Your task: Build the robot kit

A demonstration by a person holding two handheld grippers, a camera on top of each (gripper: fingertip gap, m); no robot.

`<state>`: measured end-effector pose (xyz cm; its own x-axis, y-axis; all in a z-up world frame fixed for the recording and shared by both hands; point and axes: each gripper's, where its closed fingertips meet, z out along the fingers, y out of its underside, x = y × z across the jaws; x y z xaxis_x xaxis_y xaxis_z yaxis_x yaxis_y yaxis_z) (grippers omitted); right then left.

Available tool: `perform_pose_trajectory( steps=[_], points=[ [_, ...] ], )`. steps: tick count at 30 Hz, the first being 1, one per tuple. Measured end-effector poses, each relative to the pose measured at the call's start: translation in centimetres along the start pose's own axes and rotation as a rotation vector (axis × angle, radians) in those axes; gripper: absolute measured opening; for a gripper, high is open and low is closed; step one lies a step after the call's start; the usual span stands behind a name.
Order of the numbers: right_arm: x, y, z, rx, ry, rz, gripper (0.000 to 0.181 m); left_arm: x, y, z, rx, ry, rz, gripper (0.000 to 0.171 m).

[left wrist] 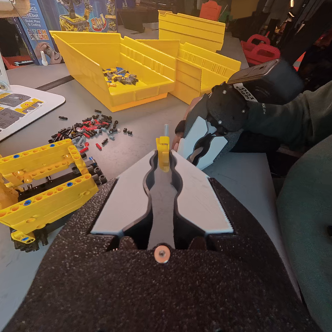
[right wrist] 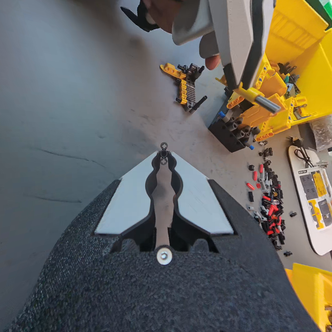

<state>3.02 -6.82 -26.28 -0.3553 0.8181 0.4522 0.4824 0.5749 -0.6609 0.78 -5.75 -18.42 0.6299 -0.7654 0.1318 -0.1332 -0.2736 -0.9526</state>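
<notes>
My left gripper (left wrist: 163, 156) is shut on a yellow connector piece (left wrist: 163, 149) with a grey axle (left wrist: 166, 129) sticking out of its far end, held above the grey table. It also shows in the right wrist view (right wrist: 239, 86), with the yellow piece (right wrist: 248, 94) and axle (right wrist: 267, 104) pointing toward the right gripper. My right gripper (right wrist: 163, 154) is shut on a small black connector (right wrist: 163, 153) with cross holes. In the left wrist view the right gripper (left wrist: 193, 152) hangs just right of the yellow piece, fingertips down.
A yellow and black brick model (left wrist: 45, 179) stands at the left. Loose red, black and grey pins (left wrist: 89, 129) lie on the table. Yellow bins (left wrist: 115, 71) stand behind, one holding small parts. A small yellow-black subassembly (right wrist: 186, 84) and an instruction sheet (right wrist: 316, 197) lie nearby. Spacing between my two grippers at the tips: around 8 cm.
</notes>
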Motion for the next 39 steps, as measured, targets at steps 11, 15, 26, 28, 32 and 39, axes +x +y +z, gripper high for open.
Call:
perform_pose_trajectory(
  steps=[11,15,26,28,32,39],
  points=[
    [-1.1,0.0,0.0,-0.005,-0.023,-0.082,0.010,-0.2,0.0,-0.1,0.004,-0.012,0.004,0.011],
    [-1.3,-0.1,-0.2,0.006,-0.045,-0.055,0.014,-0.2,0.1,0.0,0.000,-0.013,0.003,0.012],
    [4.2,-4.0,-4.3,0.346,0.047,0.341,0.018,-0.1,-0.9,-0.4,0.056,-0.025,0.036,0.011],
    [6.4,-4.5,-5.5,0.450,0.067,0.538,0.018,-0.1,-1.4,-0.6,0.082,-0.051,0.086,0.011],
    [7.8,-5.0,-6.0,0.591,-0.002,0.803,0.020,0.3,-2.1,-0.7,0.122,-0.120,0.237,0.011],
    [6.9,-7.2,-5.5,0.679,-0.128,0.900,0.023,0.5,-1.7,0.0,0.101,-0.204,0.392,0.011]
  ],
)
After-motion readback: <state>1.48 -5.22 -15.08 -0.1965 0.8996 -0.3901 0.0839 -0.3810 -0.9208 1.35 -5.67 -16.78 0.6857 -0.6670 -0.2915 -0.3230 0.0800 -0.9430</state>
